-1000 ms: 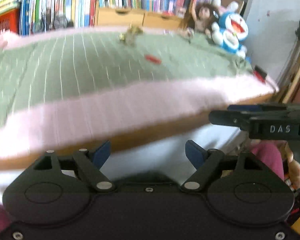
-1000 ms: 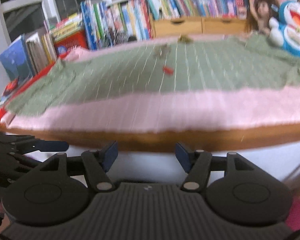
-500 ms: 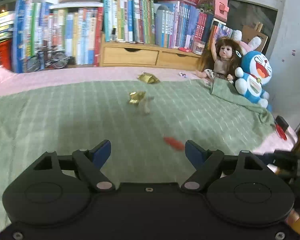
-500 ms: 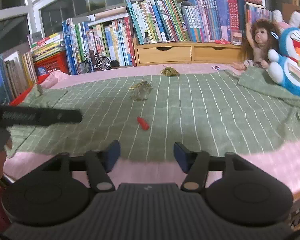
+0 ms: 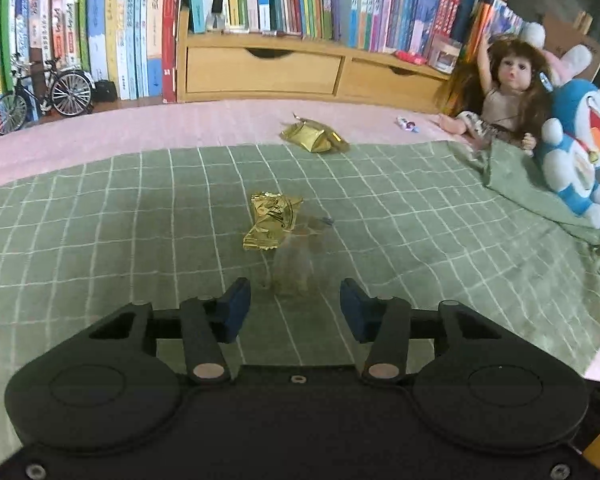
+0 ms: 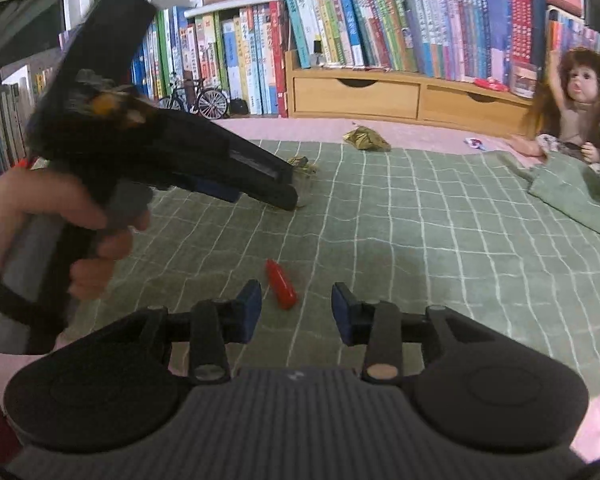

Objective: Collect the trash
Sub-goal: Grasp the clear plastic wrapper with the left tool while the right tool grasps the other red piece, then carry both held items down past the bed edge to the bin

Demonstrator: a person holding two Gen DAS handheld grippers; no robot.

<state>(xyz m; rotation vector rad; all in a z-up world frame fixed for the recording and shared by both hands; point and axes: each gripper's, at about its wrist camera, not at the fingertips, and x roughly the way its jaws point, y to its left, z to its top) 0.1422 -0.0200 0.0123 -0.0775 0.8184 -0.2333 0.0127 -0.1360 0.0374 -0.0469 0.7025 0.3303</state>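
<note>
Looks like the reach-in stage: the left gripper [image 5: 294, 307] is closing with nothing pinched yet, a clear crumpled wrapper [image 5: 296, 266] just ahead of its tips and the gold wrapper [image 5: 271, 221] right behind that, mid green blanket [image 5: 100, 216]. The right gripper [image 6: 296, 307] is closing too, still empty, red scrap [image 6: 281, 289] just ahead. Next, settle on one piece each; another gold wrapper [image 5: 312, 136] lies further back, doll [image 5: 504, 92] well clear

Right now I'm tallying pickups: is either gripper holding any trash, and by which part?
Nothing is held. The left gripper is closing with only a clear wrapper just ahead; the right gripper is closing near the red piece, not gripping it.
</note>
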